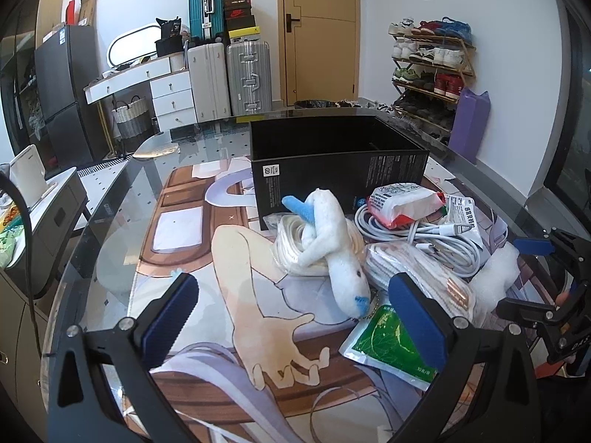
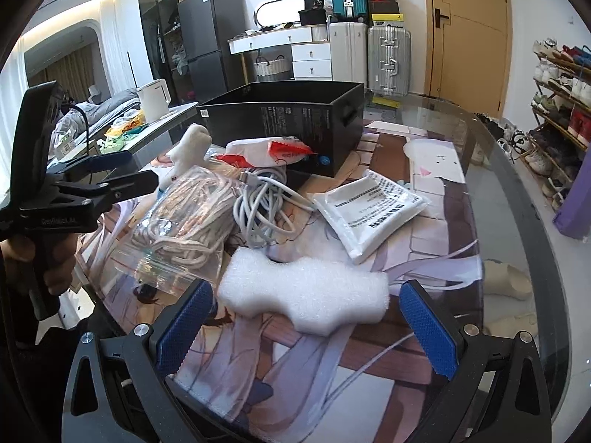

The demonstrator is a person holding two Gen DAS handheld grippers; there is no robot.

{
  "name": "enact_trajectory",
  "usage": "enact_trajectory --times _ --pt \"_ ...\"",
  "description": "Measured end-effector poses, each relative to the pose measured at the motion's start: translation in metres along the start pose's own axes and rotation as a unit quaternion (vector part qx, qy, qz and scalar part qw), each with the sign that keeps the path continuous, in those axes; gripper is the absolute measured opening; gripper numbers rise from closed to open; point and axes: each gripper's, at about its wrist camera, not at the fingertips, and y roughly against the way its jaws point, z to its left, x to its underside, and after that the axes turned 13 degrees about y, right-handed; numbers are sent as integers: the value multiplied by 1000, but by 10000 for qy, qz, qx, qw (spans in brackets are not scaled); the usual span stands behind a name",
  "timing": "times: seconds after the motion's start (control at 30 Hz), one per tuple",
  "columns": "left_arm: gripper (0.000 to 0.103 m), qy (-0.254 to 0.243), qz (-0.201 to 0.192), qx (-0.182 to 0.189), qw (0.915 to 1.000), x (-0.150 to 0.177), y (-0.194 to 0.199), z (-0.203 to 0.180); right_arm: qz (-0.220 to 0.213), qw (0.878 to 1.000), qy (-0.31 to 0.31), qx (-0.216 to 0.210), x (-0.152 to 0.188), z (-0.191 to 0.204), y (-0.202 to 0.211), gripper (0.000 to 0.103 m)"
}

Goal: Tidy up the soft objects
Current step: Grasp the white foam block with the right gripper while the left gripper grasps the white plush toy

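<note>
Your left wrist view looks low and close across the glass-topped table (image 1: 122, 192) toward the open black cardboard box (image 1: 332, 155), your right wrist view (image 2: 284, 114) faces it from further right, both sharing the white foam block (image 2: 306, 291).

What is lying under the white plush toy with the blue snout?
The white plush toy lies across a bagged coil of white cord; whatever lies beneath that is hidden.

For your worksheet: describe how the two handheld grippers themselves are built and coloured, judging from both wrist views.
Both the left gripper and right gripper have black angular frames with silver screws, and two fingers faced with blue textured pads. White lettering marks the left gripper's black body in the right wrist view.
</note>
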Motion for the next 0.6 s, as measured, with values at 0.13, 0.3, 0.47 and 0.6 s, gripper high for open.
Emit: enact_trajectory --times 0.13,0.3,0.47,0.6 --pt "103 -18 46 -26 10000 -2 -4 -2 158 9996 148 186 -2 8 -10 103" --pt "103 -29 136 -52 9999 -3 -10 -4 250 9992 196 249 -3 9 -15 102" --pt "103 16 248 -150 9996 -5 -20 -4 214 9994 190 176 -2 7 -11 92" --pt "99 110 342 -104 9993 -6 -25 -1 104 9995 205 225 -3 5 -4 92"
